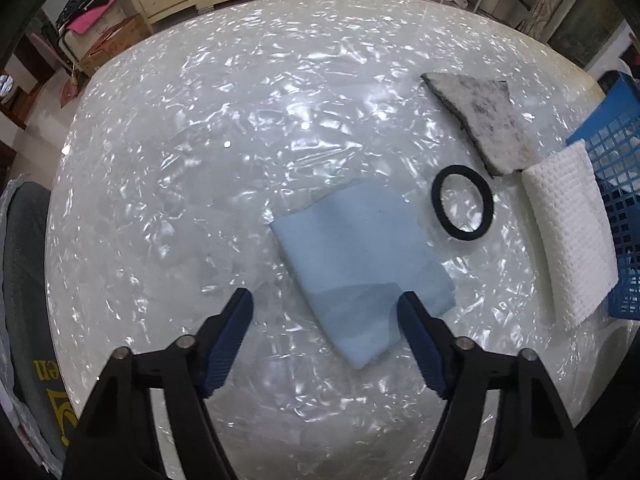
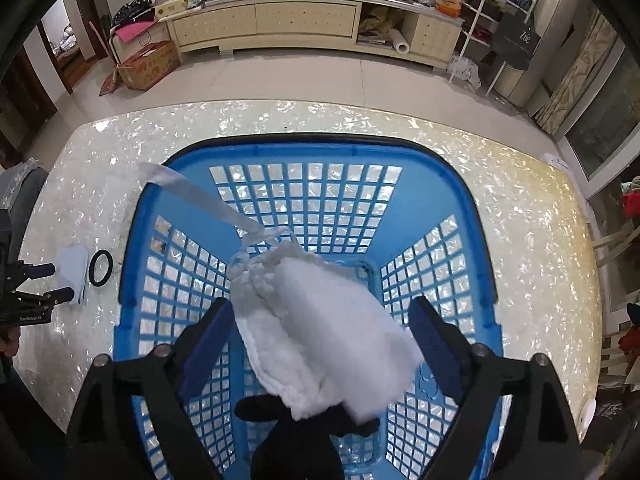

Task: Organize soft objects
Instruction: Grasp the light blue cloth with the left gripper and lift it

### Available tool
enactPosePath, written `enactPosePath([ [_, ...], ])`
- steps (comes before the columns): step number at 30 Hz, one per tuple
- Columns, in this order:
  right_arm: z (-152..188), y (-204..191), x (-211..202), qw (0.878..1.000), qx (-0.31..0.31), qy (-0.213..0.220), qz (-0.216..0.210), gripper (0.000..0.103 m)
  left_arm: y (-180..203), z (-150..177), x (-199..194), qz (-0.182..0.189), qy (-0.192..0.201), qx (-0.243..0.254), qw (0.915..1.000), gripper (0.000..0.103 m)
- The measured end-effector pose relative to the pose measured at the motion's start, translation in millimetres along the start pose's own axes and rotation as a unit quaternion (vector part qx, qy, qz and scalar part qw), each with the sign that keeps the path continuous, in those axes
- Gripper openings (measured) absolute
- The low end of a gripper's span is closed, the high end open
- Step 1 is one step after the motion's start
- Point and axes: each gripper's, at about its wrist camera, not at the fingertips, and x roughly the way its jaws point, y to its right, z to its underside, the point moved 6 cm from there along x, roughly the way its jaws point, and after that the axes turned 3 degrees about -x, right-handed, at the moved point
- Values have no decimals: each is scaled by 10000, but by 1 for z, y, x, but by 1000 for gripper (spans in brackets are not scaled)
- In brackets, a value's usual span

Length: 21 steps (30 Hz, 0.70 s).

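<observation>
Table (image 1: 160, 160) open leftward; basket (image 1: 624, 152), cloths (image 1: 568, 232) crowd right.

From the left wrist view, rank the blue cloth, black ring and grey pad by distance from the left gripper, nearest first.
1. Blue cloth, just ahead of the left gripper.
2. Black ring, ahead to the right.
3. Grey pad, farthest, beyond the ring.

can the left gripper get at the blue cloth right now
Probably yes. The left gripper is open, and the light blue cloth lies flat on the table just ahead, with one corner already between the fingers. Nothing lies on it; the black ring sits apart.
</observation>
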Motion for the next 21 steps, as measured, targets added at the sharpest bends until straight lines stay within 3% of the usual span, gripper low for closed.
enactPosePath([
  [4,7,0,-5,10000,14,46,-29,94,18,2,-7,101,3,122,9999,42],
  [10,15,1,-11,9999,85,57,-88,94,33,1,-9,287,45,65,9996,15],
  [14,19,0,-15,9998,156,54,-106,94,33,2,-10,345,91,12,9994,7],
  [21,27,-5,-26,9998,150,115,-63,94,23,13,-23,620,140,-87,9979,6],
])
